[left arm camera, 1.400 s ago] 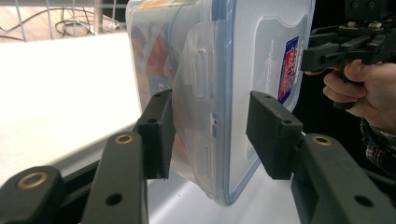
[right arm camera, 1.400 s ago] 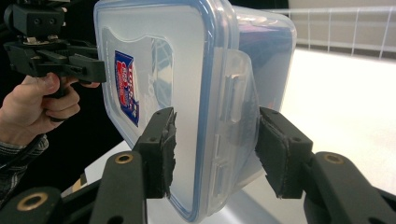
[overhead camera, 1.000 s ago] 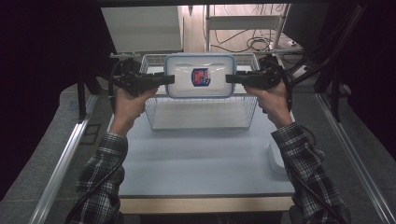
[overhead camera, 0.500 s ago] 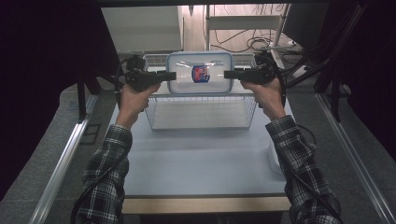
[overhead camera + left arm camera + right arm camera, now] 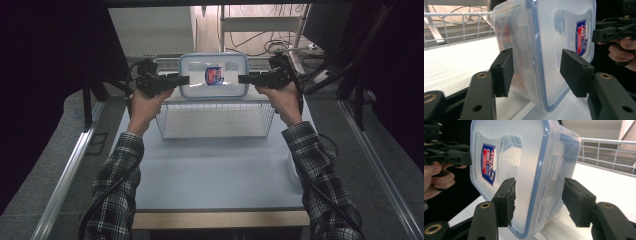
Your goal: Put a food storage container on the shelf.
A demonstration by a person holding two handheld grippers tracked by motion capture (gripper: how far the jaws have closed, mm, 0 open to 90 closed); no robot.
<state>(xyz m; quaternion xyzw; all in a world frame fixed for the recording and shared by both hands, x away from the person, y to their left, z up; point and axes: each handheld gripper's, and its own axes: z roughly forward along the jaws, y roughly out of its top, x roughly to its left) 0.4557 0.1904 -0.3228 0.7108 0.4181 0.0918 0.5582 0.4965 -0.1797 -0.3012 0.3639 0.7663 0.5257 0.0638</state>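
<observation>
Two grippers flank a lidded box (image 5: 214,76) standing on edge at the far side of a wire basket (image 5: 215,120). Left gripper (image 5: 182,80) and right gripper (image 5: 245,78) have just been opening; their pads stand clear of the box between them.

Cables (image 5: 272,46) trail beyond the pale table (image 5: 215,170).

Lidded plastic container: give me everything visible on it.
The container is a clear rounded-rectangle plastic box with a blue-rimmed lid and a red-and-blue label on the lid. It is closed and sits at the far end of the wire basket. The left gripper and right gripper straddle its ends; their jaws have just been opening, with gaps showing at the pads.
</observation>
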